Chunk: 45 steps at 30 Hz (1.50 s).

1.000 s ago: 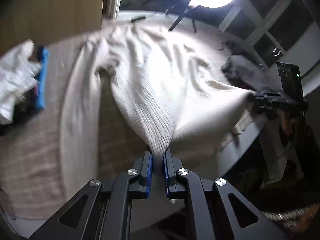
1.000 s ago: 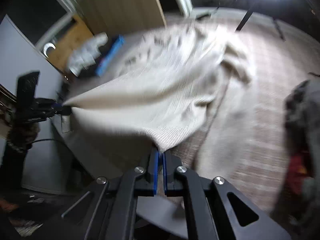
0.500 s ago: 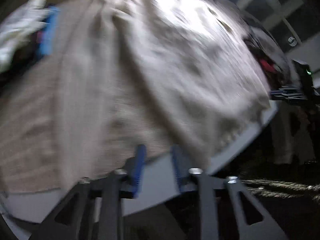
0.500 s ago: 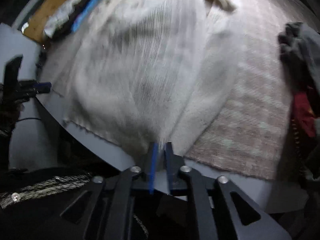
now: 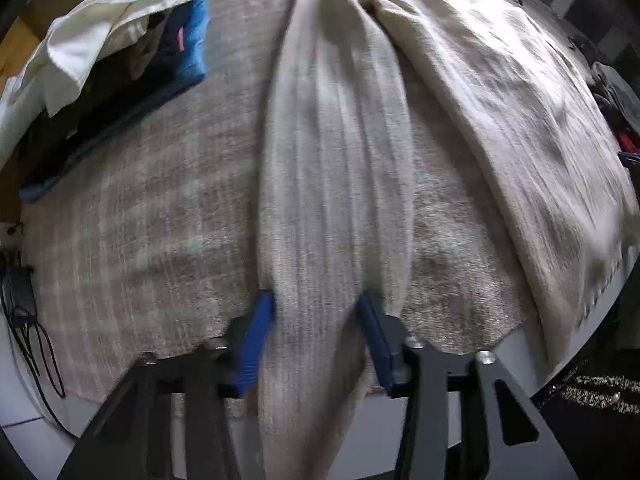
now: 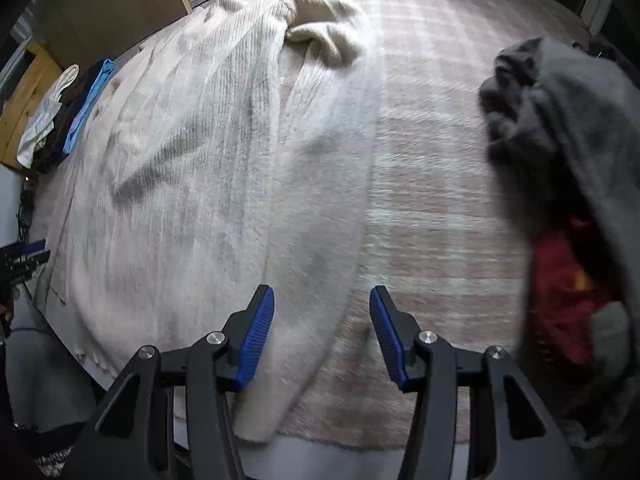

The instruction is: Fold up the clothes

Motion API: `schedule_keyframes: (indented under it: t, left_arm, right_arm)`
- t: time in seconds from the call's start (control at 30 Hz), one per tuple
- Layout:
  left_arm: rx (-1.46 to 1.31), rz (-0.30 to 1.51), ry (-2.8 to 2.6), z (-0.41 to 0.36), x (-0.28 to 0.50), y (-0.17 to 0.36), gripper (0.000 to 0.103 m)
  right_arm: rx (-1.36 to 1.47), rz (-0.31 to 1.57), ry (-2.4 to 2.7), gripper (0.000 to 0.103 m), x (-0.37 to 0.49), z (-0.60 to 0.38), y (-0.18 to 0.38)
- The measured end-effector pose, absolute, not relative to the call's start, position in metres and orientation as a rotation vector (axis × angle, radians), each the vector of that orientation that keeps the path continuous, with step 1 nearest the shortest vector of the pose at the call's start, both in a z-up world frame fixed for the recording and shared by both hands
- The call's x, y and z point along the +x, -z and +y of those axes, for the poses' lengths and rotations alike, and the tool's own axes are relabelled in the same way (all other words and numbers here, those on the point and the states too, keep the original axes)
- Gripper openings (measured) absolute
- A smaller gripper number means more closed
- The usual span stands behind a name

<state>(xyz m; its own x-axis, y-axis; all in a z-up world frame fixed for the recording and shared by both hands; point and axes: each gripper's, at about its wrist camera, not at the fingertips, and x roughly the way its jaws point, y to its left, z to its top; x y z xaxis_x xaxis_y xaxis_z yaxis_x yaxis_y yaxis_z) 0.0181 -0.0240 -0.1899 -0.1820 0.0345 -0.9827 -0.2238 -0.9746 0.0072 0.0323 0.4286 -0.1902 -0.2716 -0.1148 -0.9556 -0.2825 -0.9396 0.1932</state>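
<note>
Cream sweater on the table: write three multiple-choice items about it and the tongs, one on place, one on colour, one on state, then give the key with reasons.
1. In the right wrist view, where does the grey clothing pile lie relative to the cream sweater?
A. To its right
B. On top of it
C. To its left

2. What colour are the pads of the right tongs?
A. Red
B. Blue
C. Yellow

3. How do the left tongs stand?
A. Shut on a sleeve
B. Open, a sleeve lying between the fingers
C. Out of view

Key: 1 A, the grey pile fills the right edge with bare mat between it and the sweater. 2 B, both pads show blue. 3 B, the fingers stand wide apart either side of the sleeve.
</note>
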Motion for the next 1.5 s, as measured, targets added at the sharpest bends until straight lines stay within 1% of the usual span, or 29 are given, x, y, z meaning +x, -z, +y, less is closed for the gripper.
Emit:
schedule_keyframes:
  t: [0.03,0.07,0.23,0.3,0.33,0.37,0.43,0.5,0.53,0.6,0.67,0.7,0.73,0.77,0.8,0.83,0.87,0.9,0.93,0.97,1.03,1.1,1.27,1.37,1.4,1.43,1.47,1.5]
  left_arm:
    - [-1.883,0.212,-2.276,-0.024,0.019,0.189,0.015]
    - [-1.885,0.218,-2.276,-0.024,0.018,0.188,0.009]
    - [-1.861,0.199,-2.303,-0.038,0.016,0.167,0.007]
    - [-1.839,0.215,-2.353,-0.051,0.013,0.153,0.007]
    - [-1.834,0.221,-2.377,-0.059,0.012,0.147,0.006]
    - [-1.839,0.229,-2.405,-0.068,0.009,0.143,0.006]
    - [-1.862,0.252,-2.464,-0.089,0.003,0.139,0.006]
    - [-1.929,0.285,-2.494,-0.108,-0.005,0.147,0.011]
    - [-1.976,0.301,-2.500,-0.117,-0.009,0.152,0.012]
    - [-2.037,0.352,-2.517,-0.128,-0.008,0.157,0.025]
    - [-2.022,0.320,-2.548,-0.120,-0.003,0.152,0.033]
    - [-2.012,0.302,-2.563,-0.116,0.000,0.149,0.033]
    - [-2.002,0.284,-2.579,-0.112,0.003,0.147,0.034]
    - [-1.977,0.241,-2.570,-0.104,0.006,0.143,0.034]
    - [-1.951,0.196,-2.557,-0.095,0.010,0.138,0.035]
    - [-1.924,0.153,-2.544,-0.086,0.014,0.134,0.035]
    - [-1.889,0.116,-2.511,-0.072,0.015,0.134,0.038]
    - [-1.854,0.082,-2.475,-0.059,0.016,0.134,0.043]
    - [-1.828,0.038,-2.416,-0.039,0.020,0.137,0.043]
    - [-1.802,-0.005,-2.356,-0.019,0.025,0.140,0.044]
    - [-1.763,-0.082,-2.235,0.020,0.033,0.150,0.044]
    - [-1.752,-0.109,-2.142,0.050,0.039,0.163,0.044]
    - [-1.804,-0.089,-2.011,0.111,0.047,0.186,0.044]
    - [-1.828,-0.097,-1.981,0.119,0.046,0.204,0.044]
    - [-1.830,-0.082,-1.984,0.122,0.046,0.205,0.040]
    - [-1.832,-0.065,-1.994,0.126,0.049,0.204,0.037]
    - [-1.829,-0.075,-1.997,0.126,0.048,0.202,0.025]
    - [-1.826,-0.088,-1.999,0.125,0.047,0.201,0.009]
  right_arm:
    - [-1.830,0.508,-2.370,0.049,0.031,0.427,0.192]
    - [-1.827,0.502,-2.374,0.050,0.029,0.425,0.193]
    - [-1.824,0.497,-2.377,0.050,0.024,0.424,0.193]
    - [-1.822,0.514,-2.395,0.036,0.024,0.426,0.192]
    - [-1.828,0.551,-2.398,0.020,0.025,0.428,0.193]
    - [-1.833,0.611,-2.399,0.011,0.025,0.432,0.193]
    - [-1.826,0.721,-2.400,0.009,0.027,0.441,0.193]
    - [-1.816,0.772,-2.400,0.008,0.028,0.449,0.190]
    - [-1.806,0.764,-2.394,0.008,0.029,0.454,0.186]
    - [-1.759,0.580,-2.352,0.007,0.033,0.467,0.166]
    - [-1.706,0.404,-2.301,0.007,0.037,0.480,0.147]
    - [-1.671,0.306,-2.265,0.007,0.041,0.486,0.138]
    - [-1.617,0.179,-2.204,0.008,0.048,0.491,0.129]
    - [-1.571,0.087,-2.152,0.012,0.053,0.497,0.120]
    - [-1.559,0.103,-2.144,0.012,0.053,0.505,0.112]
    - [-1.560,0.184,-2.172,0.018,0.056,0.511,0.104]
    - [-1.559,0.263,-2.206,0.029,0.059,0.514,0.098]
    - [-1.568,0.329,-2.255,0.036,0.063,0.505,0.097]
    - [-1.613,0.366,-2.291,0.050,0.065,0.491,0.104]
    - [-1.659,0.405,-2.326,0.056,0.068,0.478,0.110]
    - [-1.750,0.485,-2.393,0.056,0.072,0.450,0.123]
    - [-1.841,0.561,-2.447,0.056,0.077,0.425,0.136]
    - [-1.982,0.592,-2.413,0.056,0.083,0.391,0.174]
    - [-1.996,0.607,-2.435,0.056,0.087,0.386,0.181]
    - [-2.012,0.603,-2.439,0.056,0.085,0.384,0.184]
    - [-2.029,0.599,-2.443,0.052,0.083,0.382,0.187]
    - [-2.045,0.595,-2.448,0.029,0.080,0.380,0.190]
    - [-2.062,0.598,-2.452,0.013,0.079,0.379,0.193]
